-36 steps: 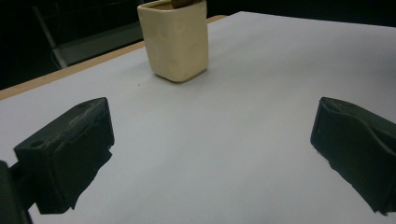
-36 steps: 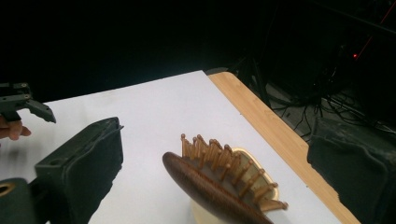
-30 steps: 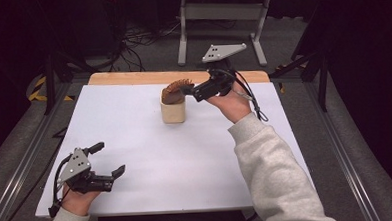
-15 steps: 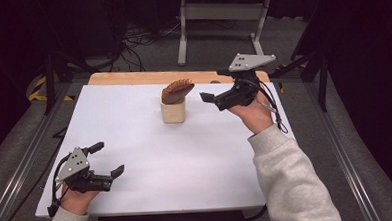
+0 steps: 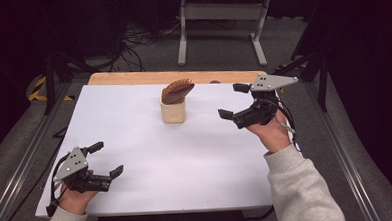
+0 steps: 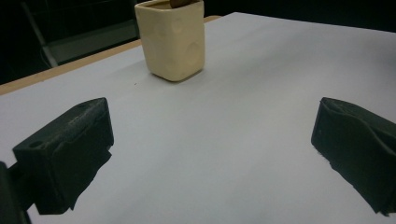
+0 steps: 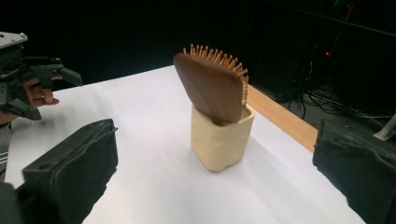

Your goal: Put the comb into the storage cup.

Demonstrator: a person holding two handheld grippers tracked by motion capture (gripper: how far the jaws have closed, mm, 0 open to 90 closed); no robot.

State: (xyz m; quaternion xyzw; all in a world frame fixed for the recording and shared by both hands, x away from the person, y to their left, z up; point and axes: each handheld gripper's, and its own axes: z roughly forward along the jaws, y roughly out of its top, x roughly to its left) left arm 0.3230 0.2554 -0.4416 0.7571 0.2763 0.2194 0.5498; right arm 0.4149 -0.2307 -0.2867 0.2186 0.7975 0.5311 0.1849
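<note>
White surface point(image 5: 151, 157) carries a cream cup point(image 5: 173, 110); its wooden hairbrush point(image 7: 212, 86) bristles are seen from the right gripper point(image 5: 238, 99) view. Both grippers, the left gripper point(image 5: 105, 158) included, are held released.

You've got a white sheet point(image 5: 151, 157) covering the table, with a light wooden tabletop strip point(image 5: 132, 78) bare along its far edge. Far behind it, a white metal stand with two legs point(image 5: 219, 12) is on the grey floor point(image 5: 291, 36). Tangled black cables point(image 5: 140, 33) lie far left. Yellow-and-black striped tape point(image 5: 38, 90) sits on your left, and a grey metal rail point(image 5: 21, 168) runs along the table's left side.
</note>
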